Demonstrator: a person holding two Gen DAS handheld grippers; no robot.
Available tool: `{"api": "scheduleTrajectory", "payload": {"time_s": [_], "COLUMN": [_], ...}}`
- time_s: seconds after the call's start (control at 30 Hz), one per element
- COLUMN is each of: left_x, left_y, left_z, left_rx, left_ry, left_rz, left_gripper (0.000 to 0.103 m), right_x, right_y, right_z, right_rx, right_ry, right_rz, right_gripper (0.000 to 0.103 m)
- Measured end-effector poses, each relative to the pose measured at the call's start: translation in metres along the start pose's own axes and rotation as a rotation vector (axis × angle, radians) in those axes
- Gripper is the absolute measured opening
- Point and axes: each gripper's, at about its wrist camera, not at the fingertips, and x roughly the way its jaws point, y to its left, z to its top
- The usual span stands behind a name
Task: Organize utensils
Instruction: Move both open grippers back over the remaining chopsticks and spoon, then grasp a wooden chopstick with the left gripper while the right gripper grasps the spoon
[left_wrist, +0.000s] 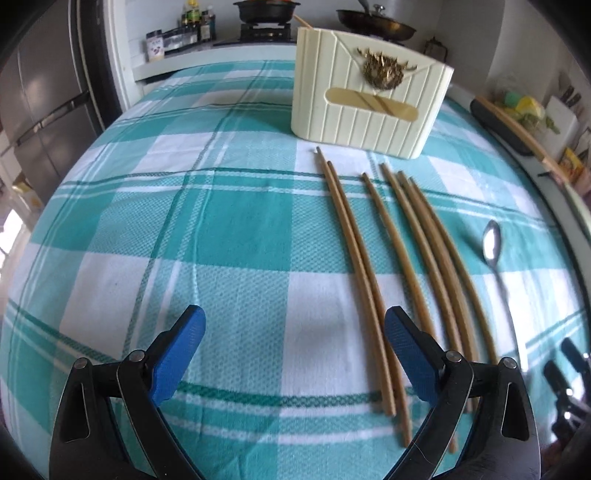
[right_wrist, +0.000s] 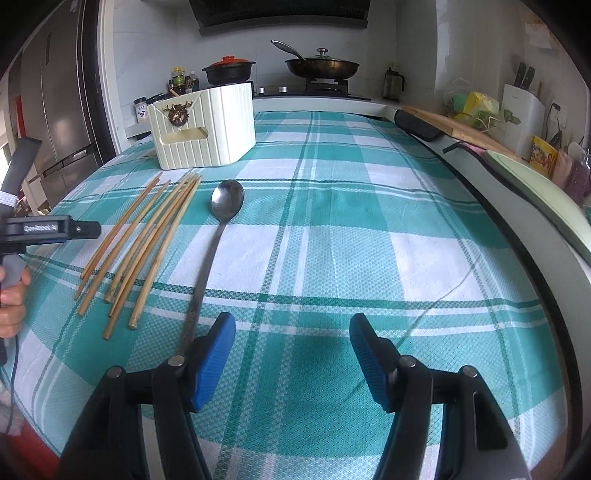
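Observation:
Several bamboo chopsticks (left_wrist: 384, 254) (right_wrist: 147, 236) lie side by side on the teal checked cloth. A long metal spoon (left_wrist: 492, 243) (right_wrist: 226, 202) lies to their right, bowl towards the back. Behind them stands a cream ribbed utensil holder (left_wrist: 369, 96) (right_wrist: 201, 123) with a gold emblem. My left gripper (left_wrist: 295, 350) hangs open just left of the chopsticks' near ends, its right finger over them, nothing between the pads. My right gripper (right_wrist: 291, 354) is open over bare cloth, its left finger beside the spoon's handle end. The left gripper's body and a hand (right_wrist: 11, 295) show at the right wrist view's left edge.
Behind the table is a stove counter with a pot (right_wrist: 229, 72), a frying pan (right_wrist: 321, 66) and bottles. A cutting board (right_wrist: 458, 127) and a knife block (right_wrist: 522, 110) sit along the right counter. A fridge (right_wrist: 66, 110) stands at the left.

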Motion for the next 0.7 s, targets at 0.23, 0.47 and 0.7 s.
{"api": "scheduleTrajectory", "payload": {"time_s": [0.23, 0.47, 0.7], "left_x": [0.011, 0.013, 0.009], "left_y": [0.001, 0.004, 0.007], "left_z": [0.001, 0.009, 0.012], "left_rx": [0.01, 0.034, 0.049], "left_ry": [0.014, 0.014, 0.001], "left_rz": [0.048, 0.02, -0.013], "left_gripper": [0.099, 0.076, 0.009], "right_x": [0.004, 0.006, 0.019], "right_y": [-0.004, 0.0, 0.03], "right_z": [0.0, 0.007, 0.037], "right_rx": [0.017, 0.007, -0.077], "right_ry": [0.004, 0.028, 0.072], "right_rz": [0.015, 0.023, 0.104], "right_gripper": [0.066, 0.066, 0.065]}}
